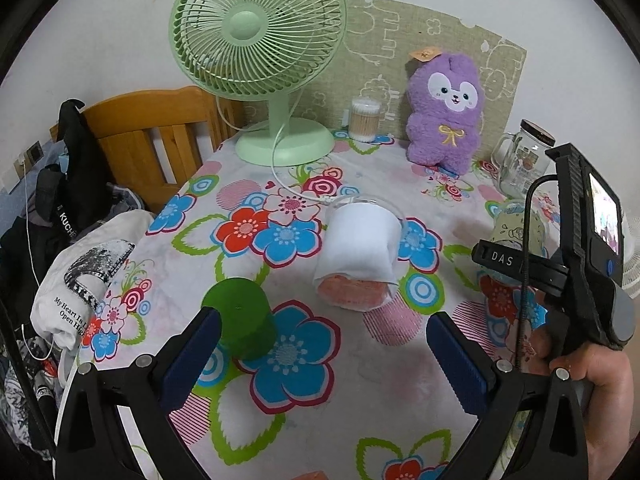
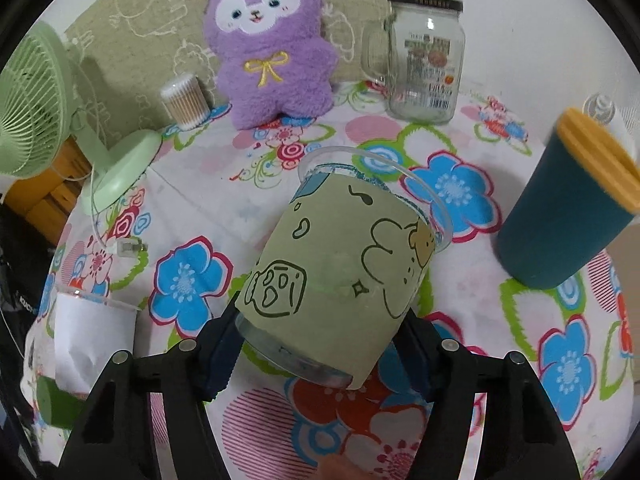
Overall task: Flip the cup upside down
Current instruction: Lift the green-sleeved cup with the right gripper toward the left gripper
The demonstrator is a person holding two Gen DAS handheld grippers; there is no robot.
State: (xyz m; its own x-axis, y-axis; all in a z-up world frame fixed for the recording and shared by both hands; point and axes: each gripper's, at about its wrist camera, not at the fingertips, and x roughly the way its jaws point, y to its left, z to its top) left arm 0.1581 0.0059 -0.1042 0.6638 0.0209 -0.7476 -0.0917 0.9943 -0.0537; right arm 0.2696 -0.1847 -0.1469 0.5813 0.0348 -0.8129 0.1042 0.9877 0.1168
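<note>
My right gripper [image 2: 320, 354] is shut on a clear cup with a green cartoon sleeve [image 2: 344, 268]. The cup is held above the floral tablecloth, tilted with its rim pointing away and up; it also shows behind the right gripper in the left wrist view [image 1: 516, 224]. My left gripper [image 1: 324, 348] is open and empty over the cloth. A small green cup [image 1: 242, 316] stands upside down just beside its left finger [image 1: 192, 356]. A clear cup with a white sleeve [image 1: 360, 254] stands ahead of it, also seen in the right wrist view [image 2: 94, 332].
A green desk fan [image 1: 260, 40], a cotton swab tub [image 1: 365, 120], a purple plush toy [image 1: 446, 112] and a glass jar mug [image 2: 424, 56] stand at the back. A dark blue cup with a yellow rim [image 2: 568, 200] stands upside down at right. A wooden chair [image 1: 152, 140] with clothes is at left.
</note>
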